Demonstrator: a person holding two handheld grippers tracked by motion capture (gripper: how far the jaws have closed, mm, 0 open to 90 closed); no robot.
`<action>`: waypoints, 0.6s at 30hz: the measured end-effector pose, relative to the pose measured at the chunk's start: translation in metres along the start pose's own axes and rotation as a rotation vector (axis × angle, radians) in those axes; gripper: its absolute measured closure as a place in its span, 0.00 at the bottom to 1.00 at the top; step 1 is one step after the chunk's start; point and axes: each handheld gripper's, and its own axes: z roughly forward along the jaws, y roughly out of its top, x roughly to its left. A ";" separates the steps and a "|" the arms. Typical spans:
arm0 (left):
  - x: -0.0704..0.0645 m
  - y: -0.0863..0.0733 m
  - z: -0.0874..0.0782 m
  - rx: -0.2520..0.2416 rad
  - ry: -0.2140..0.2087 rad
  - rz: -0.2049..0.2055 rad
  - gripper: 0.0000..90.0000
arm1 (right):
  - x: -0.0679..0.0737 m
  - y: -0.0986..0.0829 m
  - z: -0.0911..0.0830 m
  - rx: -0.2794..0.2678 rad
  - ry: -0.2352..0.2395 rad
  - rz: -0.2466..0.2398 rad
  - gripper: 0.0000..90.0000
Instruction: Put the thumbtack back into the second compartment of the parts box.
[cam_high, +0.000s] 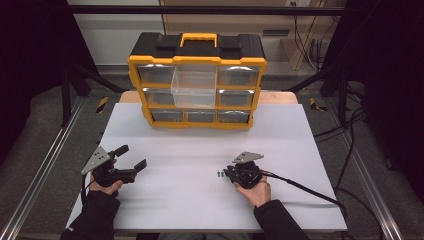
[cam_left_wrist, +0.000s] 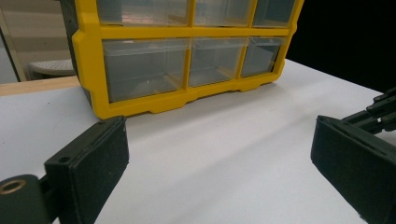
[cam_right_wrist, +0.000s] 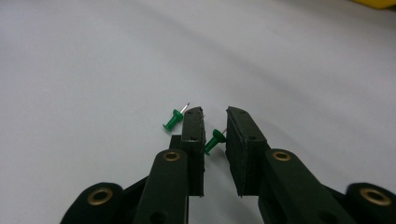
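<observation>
Two green pushpins lie on the white table (cam_high: 190, 150) near its front right. One pushpin (cam_right_wrist: 214, 140) lies between the jaws of my right gripper (cam_right_wrist: 215, 114), which stand a narrow gap apart with the tips low over the table. The other pushpin (cam_right_wrist: 173, 120) lies just outside the left jaw. From above, the pushpins (cam_high: 220, 174) are tiny green dots at the tips of my right gripper (cam_high: 226, 173). My left gripper (cam_high: 132, 156) is held wide open at the front left with nothing in it, and it faces the yellow organizer (cam_left_wrist: 140, 70).
A yellow and black drawer organizer (cam_high: 197, 60) with clear drawers stands at the table's far edge. Its upper middle drawer (cam_high: 194, 85) is pulled out toward me. A cable (cam_high: 305, 190) trails right from the right gripper. Dark frame rails run along both sides.
</observation>
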 end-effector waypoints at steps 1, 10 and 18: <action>0.000 0.000 0.000 -0.001 0.000 0.000 0.04 | 0.000 0.001 -0.002 -0.004 0.001 0.001 0.86; 0.000 0.000 0.000 -0.002 -0.003 -0.001 0.04 | -0.004 0.012 -0.023 -0.072 -0.006 -0.002 0.86; -0.001 0.000 0.001 0.002 -0.006 0.002 0.04 | -0.010 0.021 -0.043 -0.126 -0.002 0.003 0.86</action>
